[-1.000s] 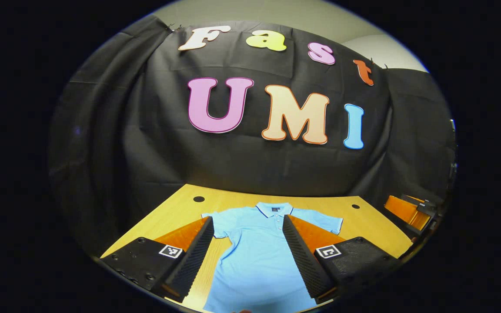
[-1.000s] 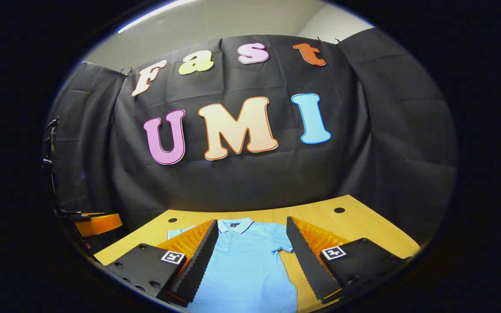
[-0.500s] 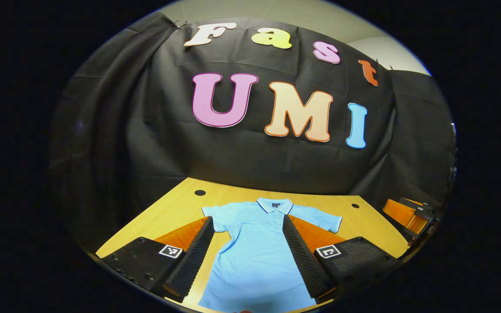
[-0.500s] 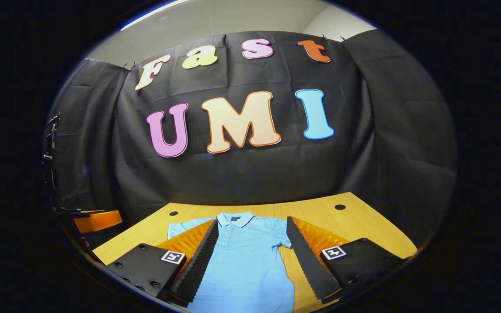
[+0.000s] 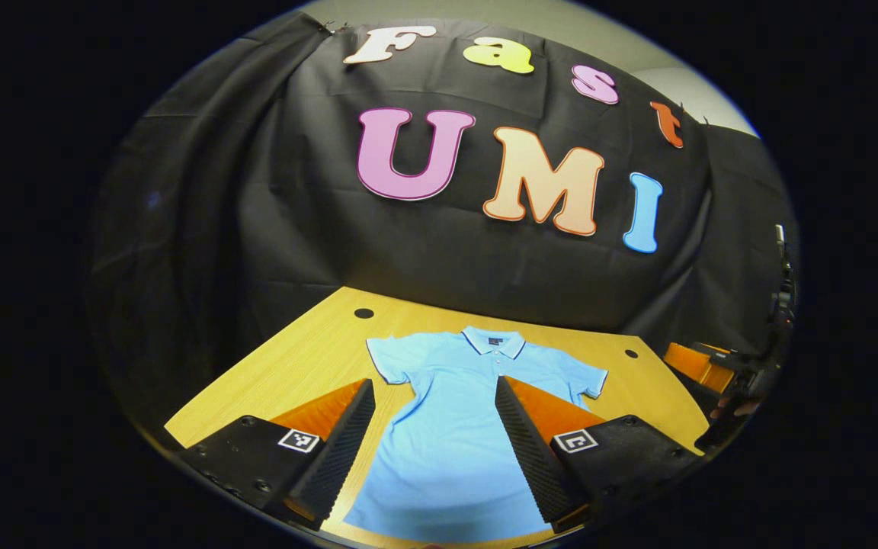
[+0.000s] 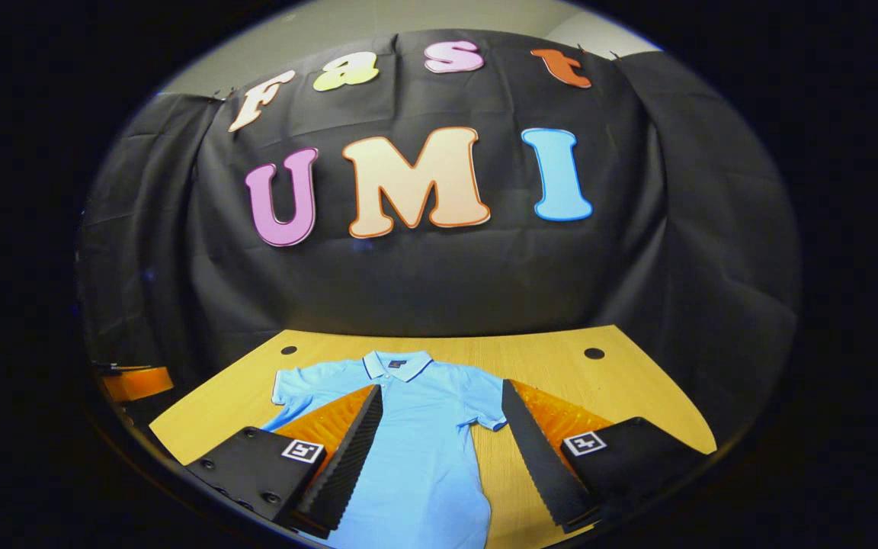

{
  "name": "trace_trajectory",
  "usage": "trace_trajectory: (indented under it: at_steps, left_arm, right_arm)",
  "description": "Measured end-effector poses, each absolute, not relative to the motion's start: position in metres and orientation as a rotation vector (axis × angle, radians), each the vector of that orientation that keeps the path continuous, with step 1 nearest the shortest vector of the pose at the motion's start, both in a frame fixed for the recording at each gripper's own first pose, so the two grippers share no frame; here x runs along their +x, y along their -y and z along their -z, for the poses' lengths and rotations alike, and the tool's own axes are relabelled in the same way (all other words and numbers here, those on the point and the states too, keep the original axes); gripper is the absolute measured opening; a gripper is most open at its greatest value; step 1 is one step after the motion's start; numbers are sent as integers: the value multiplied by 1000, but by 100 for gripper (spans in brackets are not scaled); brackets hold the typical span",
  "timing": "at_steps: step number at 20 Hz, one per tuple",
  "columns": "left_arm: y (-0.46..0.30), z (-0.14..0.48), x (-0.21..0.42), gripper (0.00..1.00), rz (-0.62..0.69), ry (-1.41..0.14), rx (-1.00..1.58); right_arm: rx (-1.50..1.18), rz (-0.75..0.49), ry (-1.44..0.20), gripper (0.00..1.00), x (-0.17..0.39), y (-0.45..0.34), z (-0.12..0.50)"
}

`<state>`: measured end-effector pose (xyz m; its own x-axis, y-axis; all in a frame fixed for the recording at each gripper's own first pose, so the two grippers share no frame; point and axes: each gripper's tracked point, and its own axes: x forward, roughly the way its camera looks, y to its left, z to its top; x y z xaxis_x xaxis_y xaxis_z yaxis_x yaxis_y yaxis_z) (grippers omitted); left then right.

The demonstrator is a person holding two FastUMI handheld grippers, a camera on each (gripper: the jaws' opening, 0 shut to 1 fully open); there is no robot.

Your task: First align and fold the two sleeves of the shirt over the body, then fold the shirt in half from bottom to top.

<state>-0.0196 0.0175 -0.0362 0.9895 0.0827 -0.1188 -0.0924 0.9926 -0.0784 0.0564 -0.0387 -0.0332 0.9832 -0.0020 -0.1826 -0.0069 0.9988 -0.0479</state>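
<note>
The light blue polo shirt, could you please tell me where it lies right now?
The light blue polo shirt lies flat and unfolded on the wooden table, collar toward the black cloth wall; in both gripper views it sits centred, ahead of the open gripper fingers.

The shirt lies flat on the table, its collar toward the booth wall behind and both sleeves spread out sideways. The left gripper and right gripper hang above its body, jaws wide apart.

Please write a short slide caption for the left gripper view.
Open left gripper above a light blue polo shirt lying flat, sleeves unfolded, on a wooden table.
</note>
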Motion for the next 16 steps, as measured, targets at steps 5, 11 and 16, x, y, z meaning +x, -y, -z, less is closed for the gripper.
trace_trajectory:
  at_steps: [5,11,16]
  left_arm:
    - [-23,40,-24,95,-133,-151,-131]
    - [-31,47,-19,95,-190,-179,-183]
    - [-36,52,-14,95,-254,-210,-173]
  right_arm:
    - [-48,53,-236,93,131,86,46]
    - [-94,67,-357,98,218,127,100]
    - [-93,92,-482,98,270,158,172]
